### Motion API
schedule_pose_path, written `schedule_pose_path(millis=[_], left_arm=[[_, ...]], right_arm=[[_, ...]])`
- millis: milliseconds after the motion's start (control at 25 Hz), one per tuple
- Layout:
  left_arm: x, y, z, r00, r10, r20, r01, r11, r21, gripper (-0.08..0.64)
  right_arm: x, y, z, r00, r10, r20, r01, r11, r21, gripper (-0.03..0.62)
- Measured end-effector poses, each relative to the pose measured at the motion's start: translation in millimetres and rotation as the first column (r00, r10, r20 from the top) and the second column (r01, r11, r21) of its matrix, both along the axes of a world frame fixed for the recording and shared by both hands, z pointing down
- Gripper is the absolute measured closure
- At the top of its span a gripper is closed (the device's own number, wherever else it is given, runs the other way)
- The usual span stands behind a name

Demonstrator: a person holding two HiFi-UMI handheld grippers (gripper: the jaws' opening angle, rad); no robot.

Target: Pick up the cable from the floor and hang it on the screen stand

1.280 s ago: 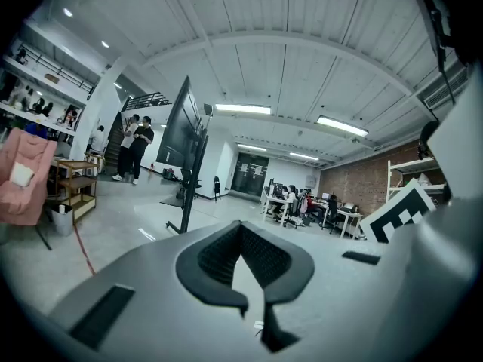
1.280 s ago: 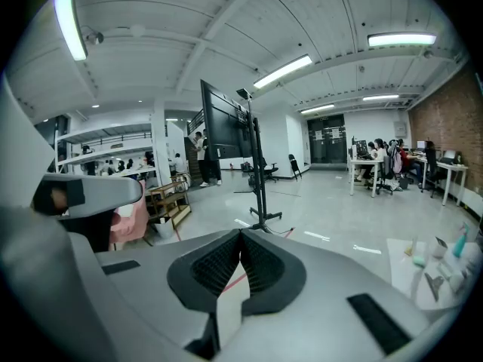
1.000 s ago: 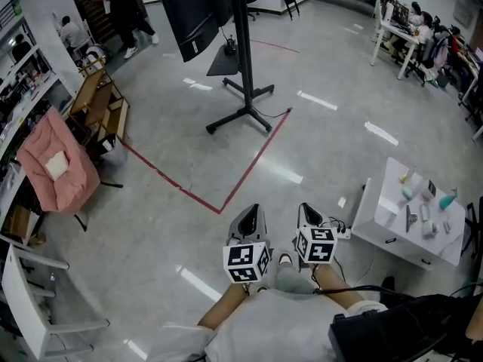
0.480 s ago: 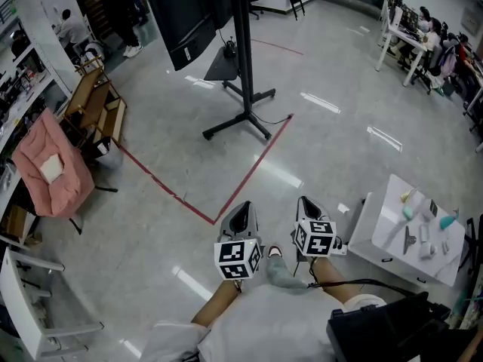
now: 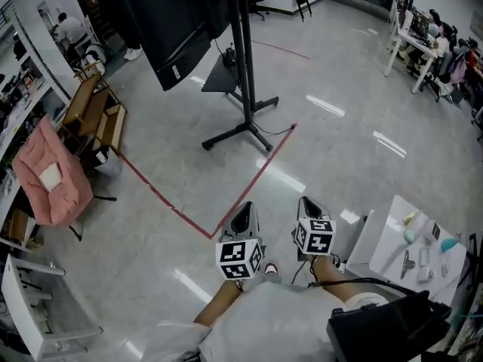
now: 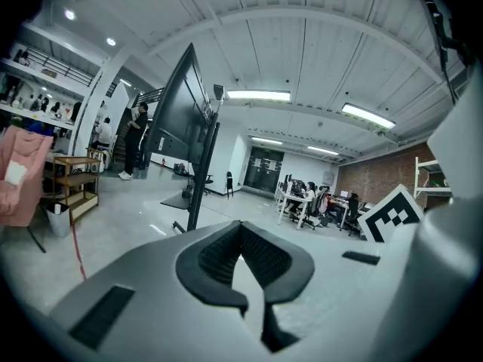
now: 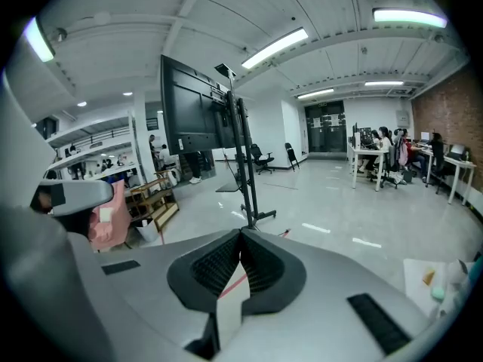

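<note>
Floor (image 5: pixel 355 157), cable (image 5: pixel 281 132) (beyond left hand-held gripper (image 5: pixel 246 210))

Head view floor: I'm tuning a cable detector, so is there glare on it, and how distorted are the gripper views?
Head view: white streaks of lamp glare lie on the glossy floor, which is otherwise sharp. Left gripper view: heavy fisheye with dark rounded corners, and the left gripper fills the lower frame. Right gripper view: same fisheye, with one ceiling light blown out.

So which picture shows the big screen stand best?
The right gripper view: the screen stand shows whole there, from the screen down its pole to its feet. The head view looks down on it and cuts off the screen's top. The left gripper view shows it from the side and smaller.
</note>
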State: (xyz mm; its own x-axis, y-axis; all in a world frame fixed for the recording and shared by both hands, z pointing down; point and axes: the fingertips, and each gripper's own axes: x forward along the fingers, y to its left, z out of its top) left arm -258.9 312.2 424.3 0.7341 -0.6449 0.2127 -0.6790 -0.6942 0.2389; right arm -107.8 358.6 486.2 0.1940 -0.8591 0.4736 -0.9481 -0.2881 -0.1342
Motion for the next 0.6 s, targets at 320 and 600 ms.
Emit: schedule_pose_path(millis=[320, 600], left_arm=[[45.2, -46.8, 7.9, 1.000, -0.028, -0.001, 0.028, 0.999, -0.019, 0.557], [78.5, -74.1, 11.1, 0.999, -0.030, 0.015, 0.030, 0.999, -0.023, 0.557]], right_arm=[[45.5, -39.5, 11.2, 1.000, -0.022, 0.023, 0.023, 0.999, -0.022, 0.574], [78.7, -66.7, 14.5, 0.999, -0.029, 0.040, 0.030, 0.999, -0.019, 0.574]])
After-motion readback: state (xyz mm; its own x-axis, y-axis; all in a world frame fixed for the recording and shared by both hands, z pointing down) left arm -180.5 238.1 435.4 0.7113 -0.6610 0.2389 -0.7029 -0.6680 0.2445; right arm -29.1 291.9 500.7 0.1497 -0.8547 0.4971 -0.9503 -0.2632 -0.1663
